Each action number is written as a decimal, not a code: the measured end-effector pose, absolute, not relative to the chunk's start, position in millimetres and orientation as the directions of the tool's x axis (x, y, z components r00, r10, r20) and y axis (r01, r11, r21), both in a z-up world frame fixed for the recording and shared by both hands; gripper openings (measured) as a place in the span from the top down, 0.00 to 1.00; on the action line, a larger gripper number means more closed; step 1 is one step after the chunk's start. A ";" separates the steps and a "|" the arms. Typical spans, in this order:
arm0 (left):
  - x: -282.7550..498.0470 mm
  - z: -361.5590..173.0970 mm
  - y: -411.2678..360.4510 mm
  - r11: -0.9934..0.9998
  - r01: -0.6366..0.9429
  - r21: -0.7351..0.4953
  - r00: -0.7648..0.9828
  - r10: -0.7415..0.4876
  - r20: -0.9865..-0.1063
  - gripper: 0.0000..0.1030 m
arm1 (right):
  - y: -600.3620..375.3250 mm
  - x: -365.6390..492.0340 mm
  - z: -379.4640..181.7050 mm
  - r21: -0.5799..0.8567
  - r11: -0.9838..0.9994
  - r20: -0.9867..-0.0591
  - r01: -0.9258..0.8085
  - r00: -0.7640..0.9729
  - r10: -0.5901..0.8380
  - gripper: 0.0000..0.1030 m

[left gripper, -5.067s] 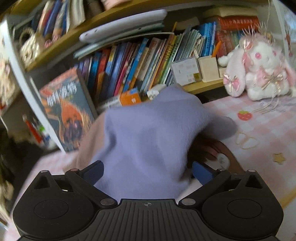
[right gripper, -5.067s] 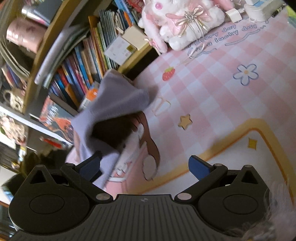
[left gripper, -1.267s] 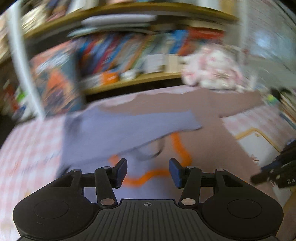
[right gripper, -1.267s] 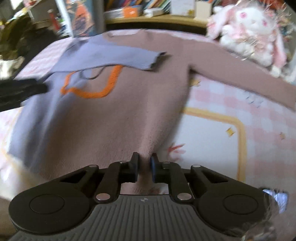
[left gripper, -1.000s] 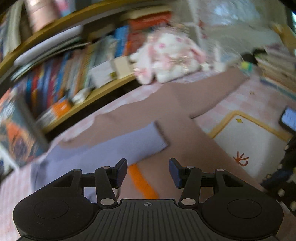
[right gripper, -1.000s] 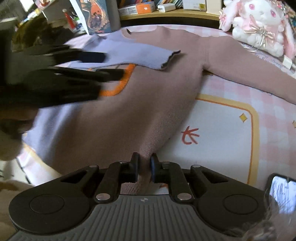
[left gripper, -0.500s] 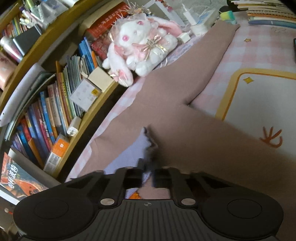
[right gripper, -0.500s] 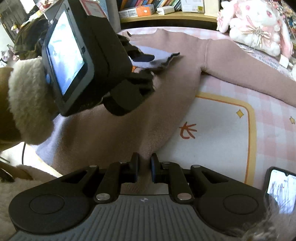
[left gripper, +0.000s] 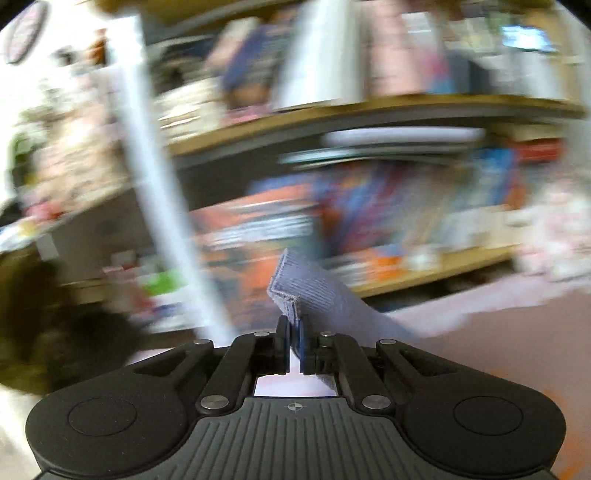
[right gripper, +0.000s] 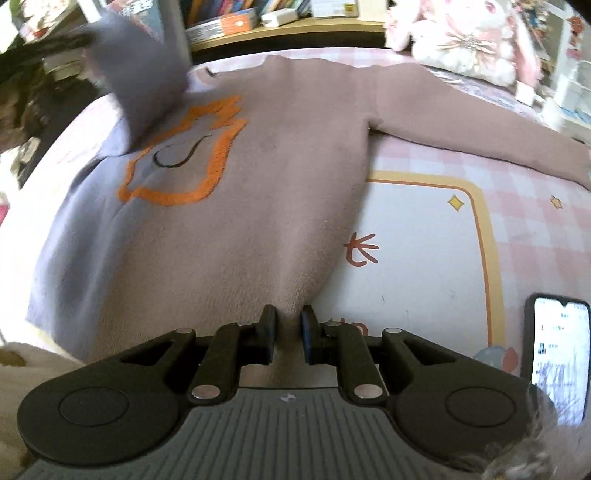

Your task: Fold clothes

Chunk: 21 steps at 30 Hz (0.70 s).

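Note:
A sweater (right gripper: 280, 177), mauve with a lilac left side and an orange outline motif, lies spread flat on the pink checked mat (right gripper: 517, 206). My right gripper (right gripper: 284, 328) is shut on the sweater's bottom hem. My left gripper (left gripper: 293, 339) is shut on the cuff of the lilac sleeve (left gripper: 306, 291) and holds it up in the air. In the right wrist view that lilac sleeve (right gripper: 140, 74) rises blurred at the upper left. The mauve right sleeve (right gripper: 480, 129) stretches out flat to the right.
A bookshelf (right gripper: 280, 18) full of books runs along the back. A white and pink plush bunny (right gripper: 465, 37) sits at the back right. A phone (right gripper: 557, 354) with a lit screen lies at the right front. The left wrist view is heavily blurred.
My left gripper shut on the lilac sleeve cuff and lifted it up and to the left, off the sweater's chest. My right gripper stays shut on the hem.

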State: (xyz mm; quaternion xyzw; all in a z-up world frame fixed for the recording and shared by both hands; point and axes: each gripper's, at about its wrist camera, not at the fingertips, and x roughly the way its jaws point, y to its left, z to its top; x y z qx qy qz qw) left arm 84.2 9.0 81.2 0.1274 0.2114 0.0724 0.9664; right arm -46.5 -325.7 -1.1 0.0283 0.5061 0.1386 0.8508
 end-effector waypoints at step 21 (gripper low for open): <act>67.9 36.6 204.4 0.877 -0.318 0.361 0.757 0.464 -0.459 0.86 | -301.2 -44.0 -6.2 0.071 0.997 -0.855 0.024 0.516 0.049 0.86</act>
